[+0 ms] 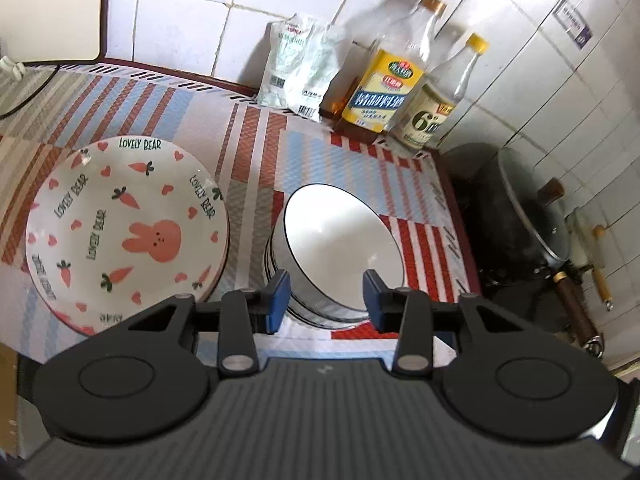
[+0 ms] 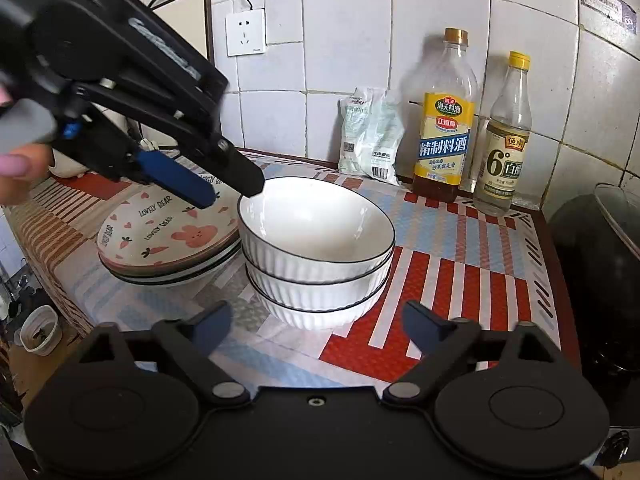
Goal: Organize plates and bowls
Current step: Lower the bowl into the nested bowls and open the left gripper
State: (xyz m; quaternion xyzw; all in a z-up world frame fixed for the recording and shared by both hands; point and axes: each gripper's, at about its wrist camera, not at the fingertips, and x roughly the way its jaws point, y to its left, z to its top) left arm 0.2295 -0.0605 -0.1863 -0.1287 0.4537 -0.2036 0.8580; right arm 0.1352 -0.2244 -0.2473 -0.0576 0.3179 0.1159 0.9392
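Three white ribbed bowls with dark rims sit stacked [image 2: 320, 264] on the patterned mat; in the left wrist view the bowl stack [image 1: 344, 240] is just beyond the fingers. Left of them lies a stack of rabbit-and-carrot plates [image 1: 128, 224], the same plate stack [image 2: 168, 240] being partly hidden under my left gripper. My left gripper [image 1: 325, 300] is open with nothing pinched, and from the right wrist view it [image 2: 230, 196] hovers over the top bowl's left rim. My right gripper [image 2: 318, 326] stands wide open and empty, close in front of the lowest bowl.
A white bag [image 2: 370, 136] and two bottles [image 2: 444, 120] [image 2: 506, 136] line the tiled back wall. A dark lidded wok [image 1: 524, 232] sits off the counter's right edge. A wall socket [image 2: 246, 32] and a white appliance [image 2: 188, 20] are at back left. A hand [image 2: 16, 172] holds the left gripper.
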